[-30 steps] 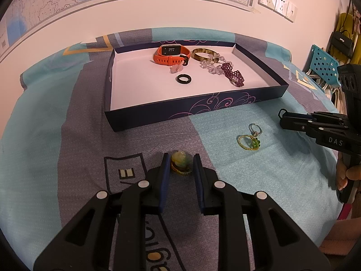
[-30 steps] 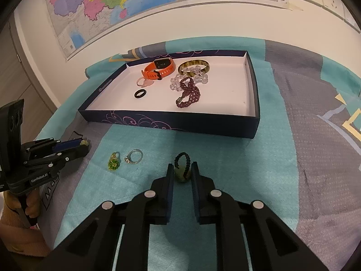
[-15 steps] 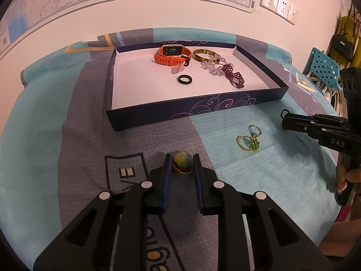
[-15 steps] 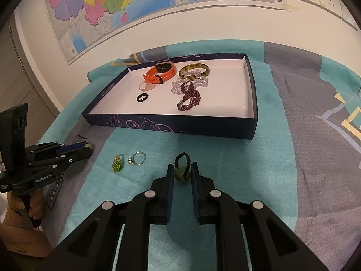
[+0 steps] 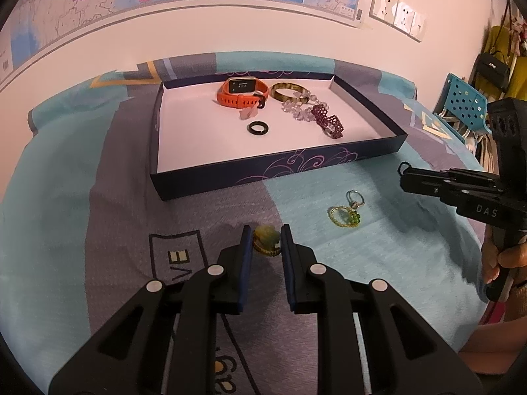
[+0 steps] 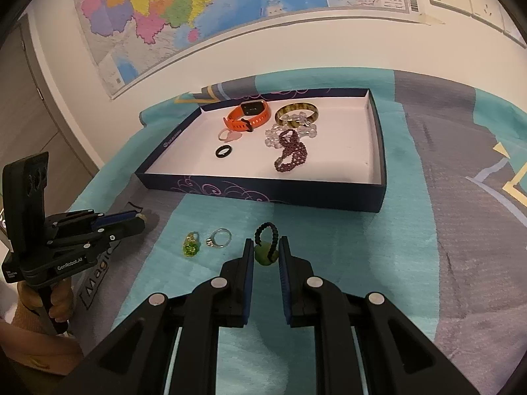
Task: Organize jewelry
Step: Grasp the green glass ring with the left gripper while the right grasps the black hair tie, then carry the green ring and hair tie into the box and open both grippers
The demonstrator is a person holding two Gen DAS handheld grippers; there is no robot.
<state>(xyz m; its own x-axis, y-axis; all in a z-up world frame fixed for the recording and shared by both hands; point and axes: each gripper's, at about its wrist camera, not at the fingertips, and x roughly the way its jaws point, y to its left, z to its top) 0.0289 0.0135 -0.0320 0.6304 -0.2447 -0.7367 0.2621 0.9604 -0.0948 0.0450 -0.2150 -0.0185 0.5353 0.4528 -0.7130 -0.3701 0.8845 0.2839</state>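
Left claw [image 5: 266,242] pinches a yellow-green stone ring [image 5: 266,239]; right claw [image 6: 266,252] pinches a black-cord jade bead [image 6: 265,252].

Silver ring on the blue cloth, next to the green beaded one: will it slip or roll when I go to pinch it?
The silver ring lies flat, so it probably won't roll. Its thin, shiny band looks stiff and may slip between pads. The soft cloth could let it sink, making the edge hard to catch.
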